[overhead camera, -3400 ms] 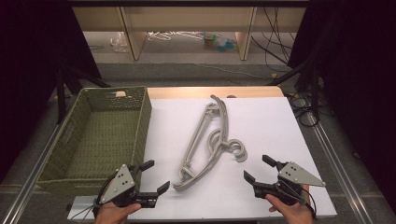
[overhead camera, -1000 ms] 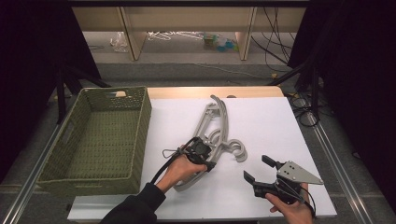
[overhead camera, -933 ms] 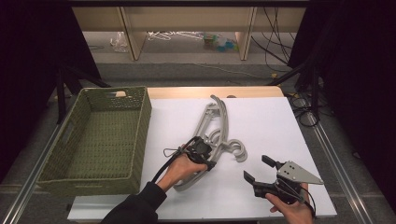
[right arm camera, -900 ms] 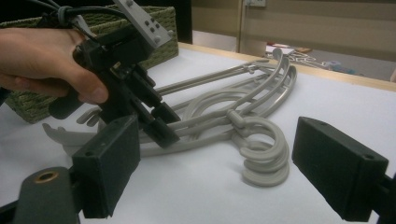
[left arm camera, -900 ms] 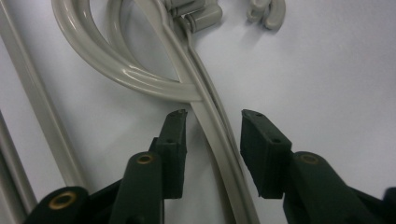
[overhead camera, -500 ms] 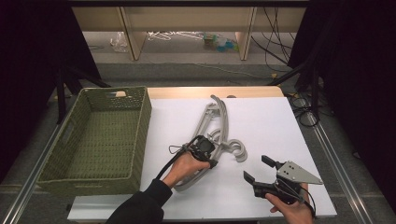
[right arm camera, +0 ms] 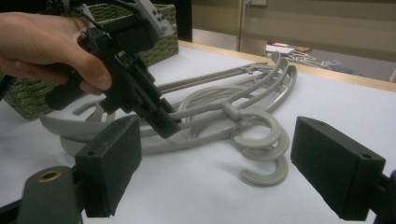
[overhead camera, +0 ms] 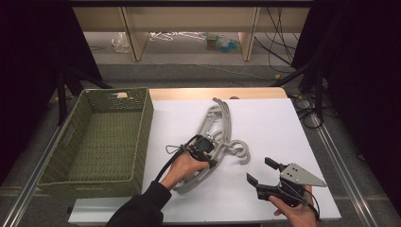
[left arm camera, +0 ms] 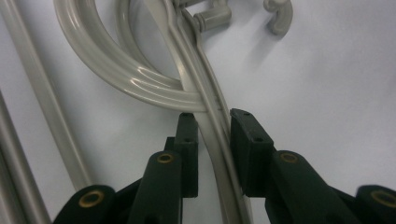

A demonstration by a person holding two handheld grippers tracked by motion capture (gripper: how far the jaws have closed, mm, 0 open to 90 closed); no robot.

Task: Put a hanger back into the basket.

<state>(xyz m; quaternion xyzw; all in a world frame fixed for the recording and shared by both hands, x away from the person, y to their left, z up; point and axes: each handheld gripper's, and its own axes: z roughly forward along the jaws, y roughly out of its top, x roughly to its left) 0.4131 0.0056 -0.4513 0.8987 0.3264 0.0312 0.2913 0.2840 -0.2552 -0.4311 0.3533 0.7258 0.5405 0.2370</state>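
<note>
The left gripper (left arm camera: 212,140) straddles one grey bar of the hangers (overhead camera: 215,137) that lie tangled mid-desk (overhead camera: 274,123), its jaws a little apart on either side and not yet clamped, probably to lift one toward the basket (overhead camera: 97,142); the right gripper (overhead camera: 261,171) waits released, near the person's edge; two hooks (right arm camera: 261,140) suggest two hangers, though the tangle hides an exact count; one basket, empty.

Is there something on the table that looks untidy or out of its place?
Yes. The grey hangers lie in a tangled heap on the white table, arms crossed and hooks interlocked, beside the green basket. The left gripper has its fingers either side of one hanger arm. Nothing looks broken or spilled.
</note>
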